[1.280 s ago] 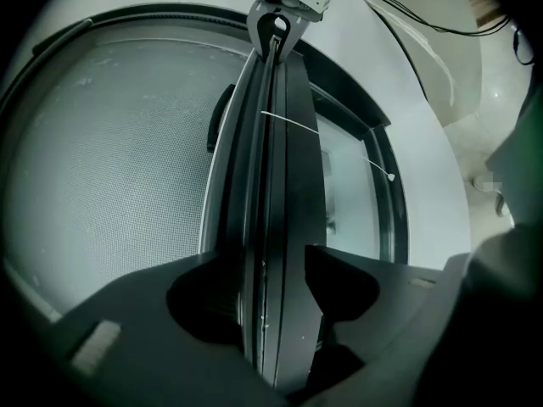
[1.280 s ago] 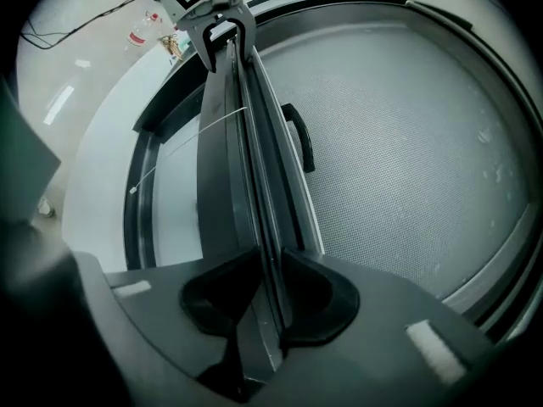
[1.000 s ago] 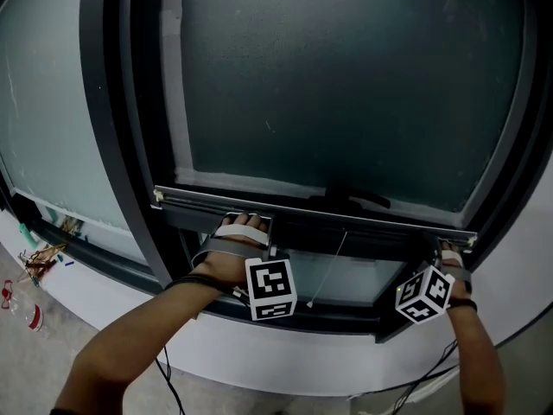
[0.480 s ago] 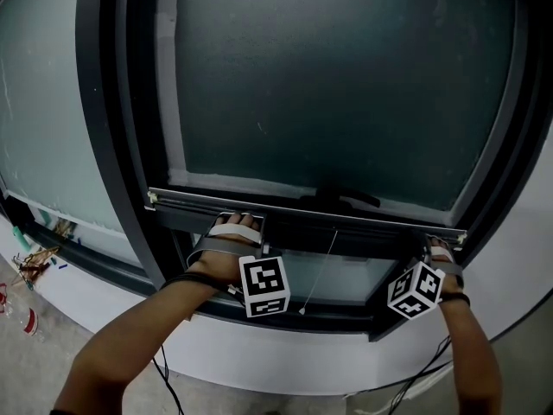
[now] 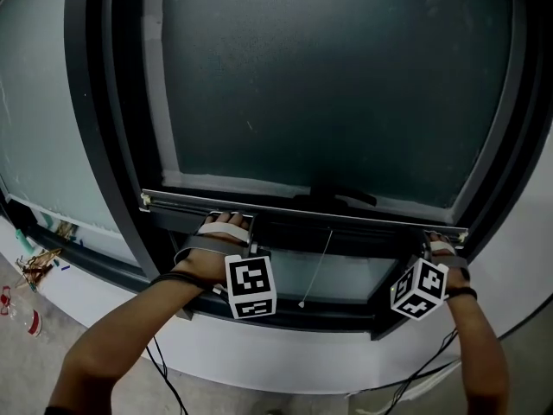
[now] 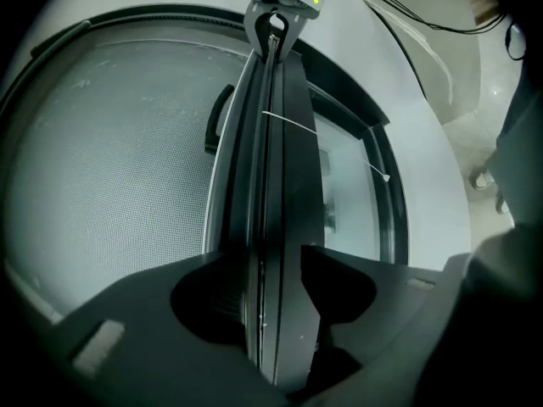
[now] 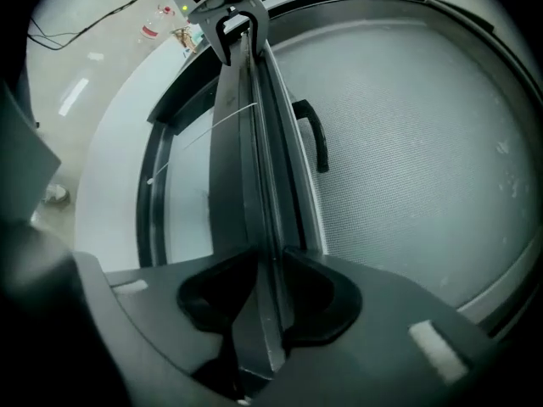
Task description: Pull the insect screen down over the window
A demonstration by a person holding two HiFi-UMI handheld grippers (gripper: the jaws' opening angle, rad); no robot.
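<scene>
Only the left gripper [image 6: 276,291] has changed since a second ago: its jaws have just been closing onto the bottom bar [image 5: 285,212]. Bar and both hands sit where they were. Insect screen [image 5: 328,85] covers most of the opening. Its bottom bar is low, near the bottom edge of the window frame [image 5: 320,320], with a strip of bare glass [image 5: 354,275] still under it. Left gripper is clamped on the bar near its left end, and right gripper [image 7: 267,265] pinches the right end. Likely reason for the two-end hold: it keeps the bar level so it doesn't rack in the side tracks. Pull cord [image 5: 315,266] hangs unused mid-bar.
</scene>
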